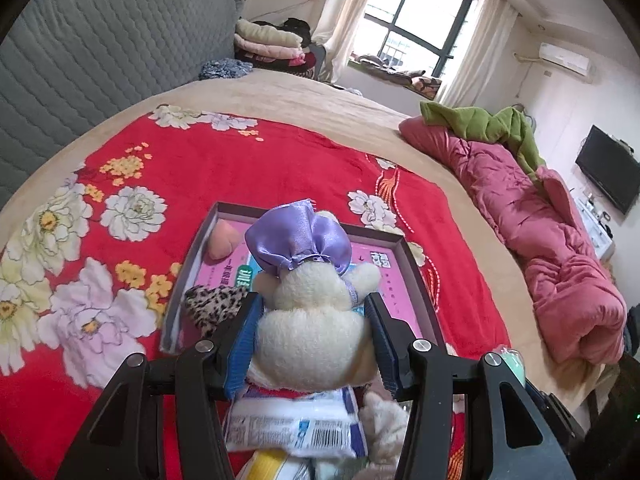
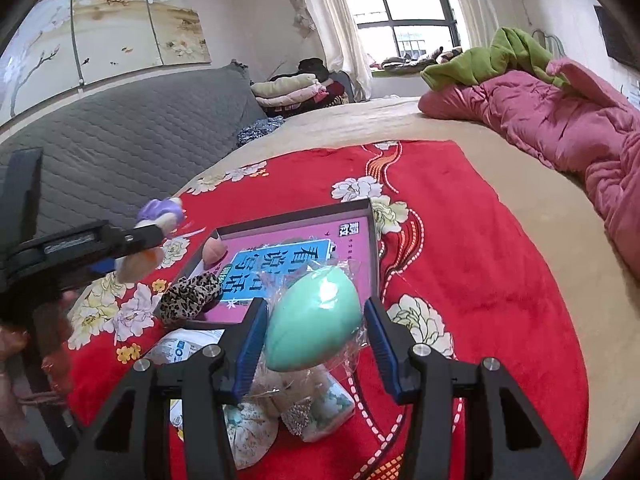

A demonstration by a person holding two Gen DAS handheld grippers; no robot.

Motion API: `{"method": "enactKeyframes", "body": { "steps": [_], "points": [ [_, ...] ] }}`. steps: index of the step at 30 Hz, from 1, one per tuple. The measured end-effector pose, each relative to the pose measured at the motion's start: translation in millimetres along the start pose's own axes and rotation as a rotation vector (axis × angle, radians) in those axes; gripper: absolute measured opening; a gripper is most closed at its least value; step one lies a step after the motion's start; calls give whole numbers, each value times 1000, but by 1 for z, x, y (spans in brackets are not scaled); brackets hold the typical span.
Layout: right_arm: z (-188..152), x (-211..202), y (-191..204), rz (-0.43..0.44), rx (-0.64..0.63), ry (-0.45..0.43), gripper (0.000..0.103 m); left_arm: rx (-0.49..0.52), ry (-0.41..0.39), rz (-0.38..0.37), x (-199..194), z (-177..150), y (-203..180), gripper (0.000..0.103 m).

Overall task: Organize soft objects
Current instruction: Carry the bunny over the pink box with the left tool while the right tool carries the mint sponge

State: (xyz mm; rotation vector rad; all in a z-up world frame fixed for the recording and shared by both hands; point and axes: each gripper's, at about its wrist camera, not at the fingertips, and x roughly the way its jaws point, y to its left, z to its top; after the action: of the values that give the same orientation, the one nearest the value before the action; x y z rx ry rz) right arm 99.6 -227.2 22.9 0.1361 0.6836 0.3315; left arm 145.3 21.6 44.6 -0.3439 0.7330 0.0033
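Both tools loaded, both above the red floral blanket [image 2: 500,272] on the bed, heading for the shallow box [image 2: 374,236] with the pink printed bottom

Left gripper [image 1: 314,312]: blue pads pressed into the sides of a cream plush toy [image 1: 316,328] with a purple satin skirt; clamped on its body, held in the air over the box's near edge. The right wrist view shows the same toy poking out of that tool off to the left, clear of the blanket

Right gripper [image 2: 316,318]: mint-green egg-shaped sponge [image 2: 314,320] in clear crinkly wrap sits between the fingers. Left pad touches wrap; right pad looks slightly off the sponge itself, so probably pinching mostly film. Judged a loose hold

Already in the box: a peach-coloured sponge [image 1: 222,238] at the far left corner, a leopard-print scrunchie [image 2: 192,296] draped over the near left corner

Remaining pile at the blanket's near edge: a white packet [image 1: 296,424], a pale stuffed piece [image 2: 252,432], more I can't identify

Doing it well, my read:
- lower the plush onto the bare pink centre, not on the scrunchie
- release only once it is resting on the box bottom, or it may tumble over the low wall
- drop the sponge in toward the right side; keep the tools apart over the box
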Motion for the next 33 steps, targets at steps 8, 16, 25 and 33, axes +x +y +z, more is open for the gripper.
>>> {"method": "enactKeyframes", "body": {
  "steps": [8, 16, 25, 33],
  "points": [
    [17, 11, 7, -27, -71, -25, 50, 28, 14, 4, 33, -2, -2, 54],
    [47, 29, -6, -86, -42, -73, 50, 74, 84, -2, 73, -17, 0, 54],
    [57, 50, -8, -105, -76, -37, 50, 87, 151, -12, 97, -28, 8, 54],
    [59, 70, -6, -153, -117, -16, 50, 91, 187, 4, 103, -30, 18, 54]
  ]
}}
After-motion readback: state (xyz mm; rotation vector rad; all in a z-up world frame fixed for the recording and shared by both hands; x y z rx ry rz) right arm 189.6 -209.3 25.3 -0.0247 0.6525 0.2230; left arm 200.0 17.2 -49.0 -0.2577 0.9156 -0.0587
